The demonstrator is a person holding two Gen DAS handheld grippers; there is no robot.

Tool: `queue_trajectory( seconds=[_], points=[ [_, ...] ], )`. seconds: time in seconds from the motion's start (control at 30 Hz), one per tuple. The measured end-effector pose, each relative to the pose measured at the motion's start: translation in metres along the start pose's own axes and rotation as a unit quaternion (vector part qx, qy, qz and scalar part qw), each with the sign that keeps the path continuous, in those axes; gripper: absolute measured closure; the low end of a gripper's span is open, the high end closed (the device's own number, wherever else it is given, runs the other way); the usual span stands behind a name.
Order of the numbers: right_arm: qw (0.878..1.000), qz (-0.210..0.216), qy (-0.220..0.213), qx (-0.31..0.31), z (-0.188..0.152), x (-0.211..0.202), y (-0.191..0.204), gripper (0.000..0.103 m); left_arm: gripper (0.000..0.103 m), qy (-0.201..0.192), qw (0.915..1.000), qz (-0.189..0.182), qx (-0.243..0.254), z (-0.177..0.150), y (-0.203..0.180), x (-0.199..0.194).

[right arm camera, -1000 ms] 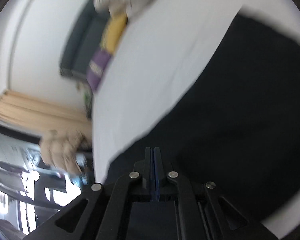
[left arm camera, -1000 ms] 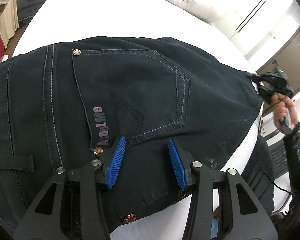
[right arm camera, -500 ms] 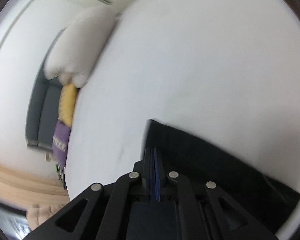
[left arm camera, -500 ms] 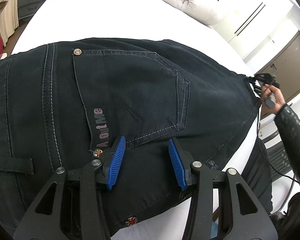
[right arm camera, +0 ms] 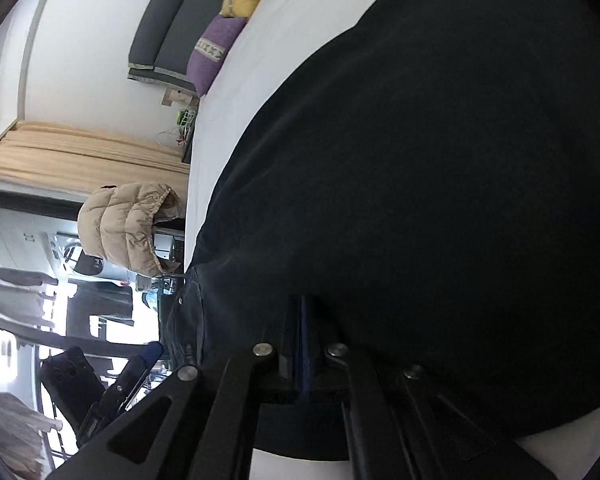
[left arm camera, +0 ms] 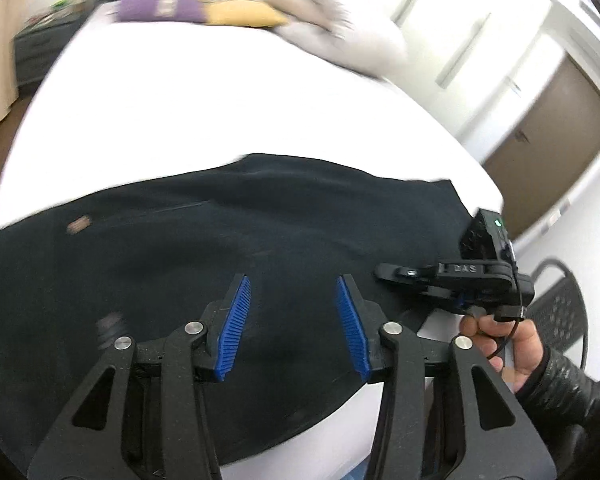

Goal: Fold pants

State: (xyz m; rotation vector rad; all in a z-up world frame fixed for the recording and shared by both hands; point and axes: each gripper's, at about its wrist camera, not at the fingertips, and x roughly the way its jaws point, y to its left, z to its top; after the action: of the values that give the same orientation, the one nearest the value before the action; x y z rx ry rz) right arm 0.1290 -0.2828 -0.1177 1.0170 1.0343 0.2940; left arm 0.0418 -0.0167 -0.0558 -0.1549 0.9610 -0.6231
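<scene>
Pants [left arm camera: 228,240] lie ahead of and beneath left gripper [left arm camera: 296,320], jaws wide, long axis crosswise; right gripper [right arm camera: 303,344], nearer the hem, clamps fabric.

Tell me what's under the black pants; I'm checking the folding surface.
The black pants lie on a white bed sheet, visible around their edges. The part beneath the fabric is covered, so anything hidden there cannot be seen.
</scene>
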Motion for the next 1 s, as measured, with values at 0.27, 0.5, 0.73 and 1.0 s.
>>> queue_trajectory(
  seconds=[0.27,0.5,0.73,1.0],
  points=[
    [1.000,0.015,-0.010,0.016,-0.001,-0.001,-0.020,0.103,0.070,0.043,0.9989,-0.011,-0.013,-0.046,0.031,0.035],
    [1.000,0.004,-0.015,0.010,-0.008,0.006,-0.013,0.103,0.070,-0.001,0.9980,-0.009,-0.063,-0.067,0.099,-0.005],
    [1.000,-0.002,-0.020,0.016,-0.010,0.013,-0.001,0.103,0.074,-0.029,0.9939,0.034,-0.101,-0.067,0.160,-0.044],
    [0.999,-0.042,-0.027,-0.010,-0.018,0.008,0.010,0.103,0.079,-0.073,0.9895,0.062,-0.108,-0.036,0.166,-0.083]
  ],
)
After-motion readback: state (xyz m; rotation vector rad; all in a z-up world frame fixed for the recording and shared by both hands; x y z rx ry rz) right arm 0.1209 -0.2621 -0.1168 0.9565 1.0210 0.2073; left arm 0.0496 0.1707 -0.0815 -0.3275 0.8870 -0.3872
